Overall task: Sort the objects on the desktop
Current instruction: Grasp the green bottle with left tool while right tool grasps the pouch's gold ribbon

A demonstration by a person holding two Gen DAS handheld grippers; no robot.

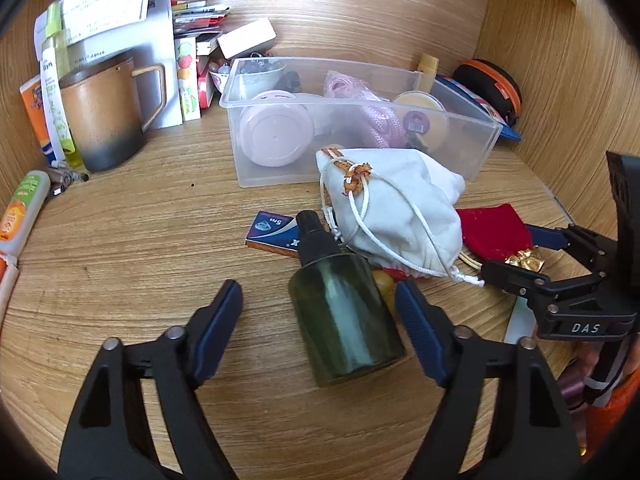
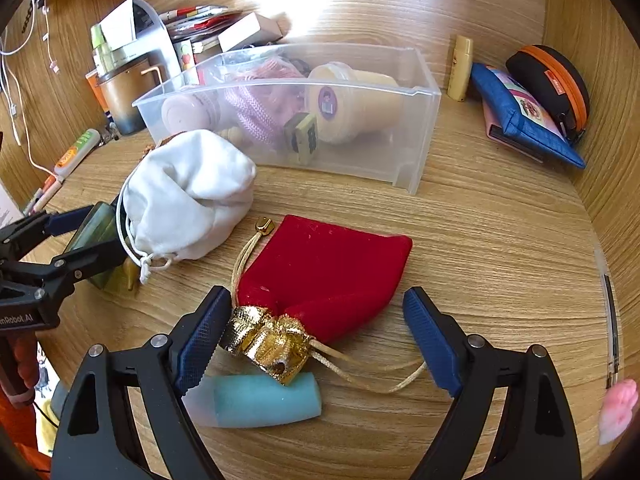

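Bright daylight glares off the back panel (image 2: pixel 360 4); fisheye edges bend and darken.

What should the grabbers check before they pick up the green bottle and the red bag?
1. Dark green plastic spray bottle lies between the left gripper's fingers: ok.
2. Left pads press on the bottle: not ok. A wide gap shows on one side; touch on the other cannot be told.
3. Red velvet drawstring pouch lies between the right gripper's fingers: ok.
4. Right pads grip the pouch: not ok, jaws are open, though one pad is at the pouch's gold neck.
5. White cloth drawstring bag is clear of the bottle: not ok, it lies against the bottle's top.
6. Clear plastic bin has room: cannot tell.
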